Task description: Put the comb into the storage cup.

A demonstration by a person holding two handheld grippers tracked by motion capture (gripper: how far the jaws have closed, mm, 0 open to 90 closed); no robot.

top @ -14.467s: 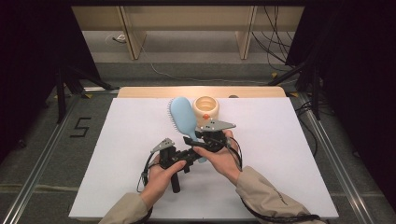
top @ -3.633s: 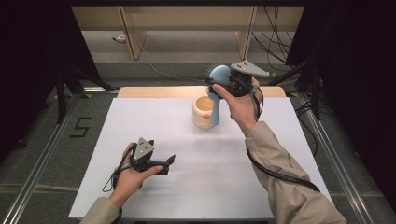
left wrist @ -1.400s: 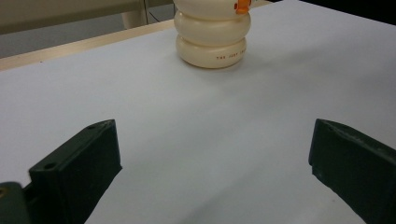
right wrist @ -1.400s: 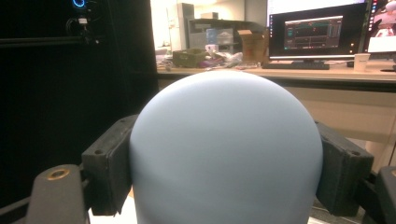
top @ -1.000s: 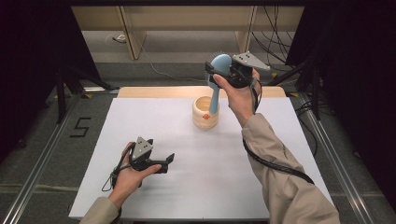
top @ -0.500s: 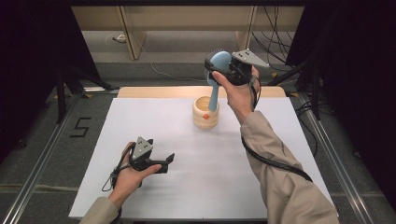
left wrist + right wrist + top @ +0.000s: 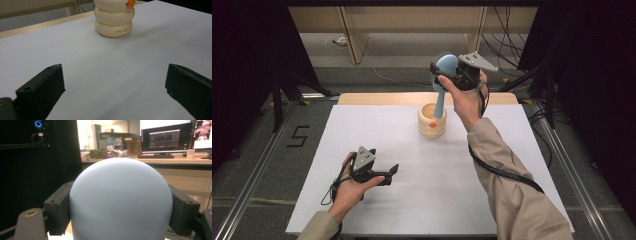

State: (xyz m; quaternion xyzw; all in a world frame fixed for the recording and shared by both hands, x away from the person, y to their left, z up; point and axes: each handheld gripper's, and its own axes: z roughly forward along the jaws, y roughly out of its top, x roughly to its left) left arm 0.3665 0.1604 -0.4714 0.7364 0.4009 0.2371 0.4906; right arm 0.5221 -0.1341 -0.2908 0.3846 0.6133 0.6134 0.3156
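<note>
So the right gripper (image 7: 447, 76) was up high over the far edge of the table (image 7: 492, 165), and its two black jaws were clamped on either side of the wide head of a pale blue hairbrush (image 7: 442, 80). In the right gripper view that rounded blue back (image 7: 121, 200) sat squarely between the pads, both pressed against its sides, so that was a solid hold. The brush hung handle-down, more or less upright with a slight lean, and the handle's end dipped into the mouth of the cream-coloured ribbed cup (image 7: 432, 121) that stood near the back middle of the white tabletop. I couldn't tell if the handle tip actually touched the inside of the cup, since the rim hid it from the high camera. The bristles looked like they faced away from the person, toward the left of the high view.

The left gripper (image 7: 384, 174) was down near the front left of the table, held low in the person's hand (image 7: 348, 186), well apart from the cup. Its jaws stood wide with nothing between them, just bare white surface. From the left gripper view the cup (image 7: 114, 21) sat straight ahead, farther off, with a small orange mark (image 7: 130, 3) near its top.
</note>
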